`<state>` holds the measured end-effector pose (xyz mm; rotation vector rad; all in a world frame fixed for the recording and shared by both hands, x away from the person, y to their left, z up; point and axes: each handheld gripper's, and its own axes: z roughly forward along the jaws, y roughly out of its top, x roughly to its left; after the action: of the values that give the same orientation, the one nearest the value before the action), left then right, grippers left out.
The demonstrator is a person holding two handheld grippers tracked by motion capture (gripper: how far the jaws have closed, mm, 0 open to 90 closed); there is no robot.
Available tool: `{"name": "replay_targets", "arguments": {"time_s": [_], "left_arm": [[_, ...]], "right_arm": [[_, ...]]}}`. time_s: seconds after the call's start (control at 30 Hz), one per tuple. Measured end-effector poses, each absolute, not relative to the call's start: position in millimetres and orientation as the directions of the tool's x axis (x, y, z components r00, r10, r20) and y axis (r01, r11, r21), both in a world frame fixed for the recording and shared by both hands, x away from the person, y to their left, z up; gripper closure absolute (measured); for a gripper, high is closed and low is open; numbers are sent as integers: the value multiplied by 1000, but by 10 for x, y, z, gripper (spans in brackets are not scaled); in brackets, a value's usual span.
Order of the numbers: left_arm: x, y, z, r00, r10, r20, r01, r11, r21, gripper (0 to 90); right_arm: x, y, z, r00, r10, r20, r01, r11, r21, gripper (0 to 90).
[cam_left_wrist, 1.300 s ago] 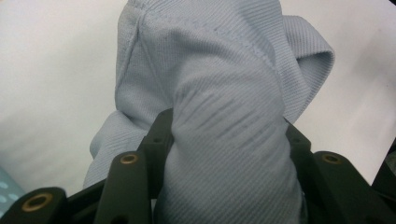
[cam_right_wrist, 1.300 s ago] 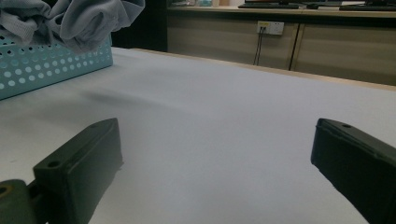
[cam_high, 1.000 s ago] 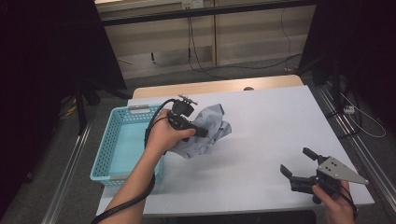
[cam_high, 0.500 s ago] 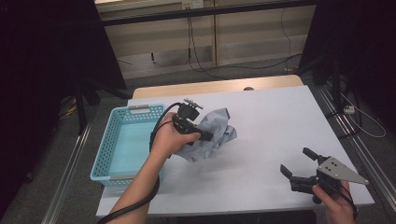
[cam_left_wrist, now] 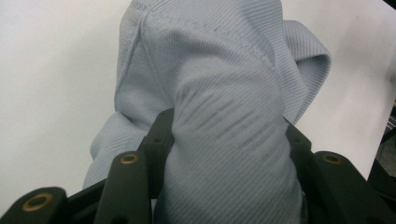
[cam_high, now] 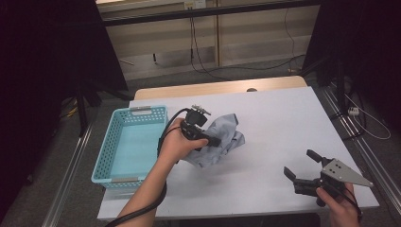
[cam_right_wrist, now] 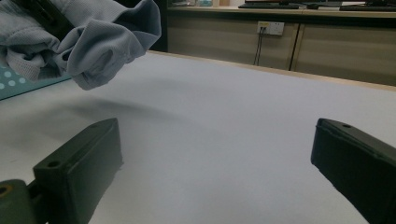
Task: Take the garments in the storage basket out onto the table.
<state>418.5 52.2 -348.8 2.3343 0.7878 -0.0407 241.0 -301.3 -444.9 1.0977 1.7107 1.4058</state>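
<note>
The left gripper (cam_high: 215, 141) has carried the grey-blue cloth (cam_high: 224, 142) a little rightward and lower since a second ago; the right gripper (cam_high: 302, 166) has not moved. The cloth hangs just above the white table (cam_high: 274, 118), beside the blue basket (cam_high: 130, 142) at the table's left edge. The table's right half lies bare. There is one cloth, one basket, two grippers. The left jaws pinch a thick bunch of cloth, half closed; the right jaws stand spread wide, holding nothing, near the front right corner.
</note>
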Motion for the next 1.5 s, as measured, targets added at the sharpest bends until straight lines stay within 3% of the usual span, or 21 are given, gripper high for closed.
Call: {"name": "replay_targets", "arguments": {"time_s": [0.47,1.3,1.5], "left_arm": [[4143,423,-3653,821,519,-240,548,-593,590,512],[4003,340,-3855,829,529,-184,504,-562,655,505],[3991,404,-3920,817,547,-181,511,-541,668,435]], "right_arm": [[2412,-3010,-4451,-434,901,21,195,72,978,15],[2427,-3015,-4461,-431,902,16,200,78,977,15],[2433,-3004,-4467,-432,902,11,203,86,975,15]]}}
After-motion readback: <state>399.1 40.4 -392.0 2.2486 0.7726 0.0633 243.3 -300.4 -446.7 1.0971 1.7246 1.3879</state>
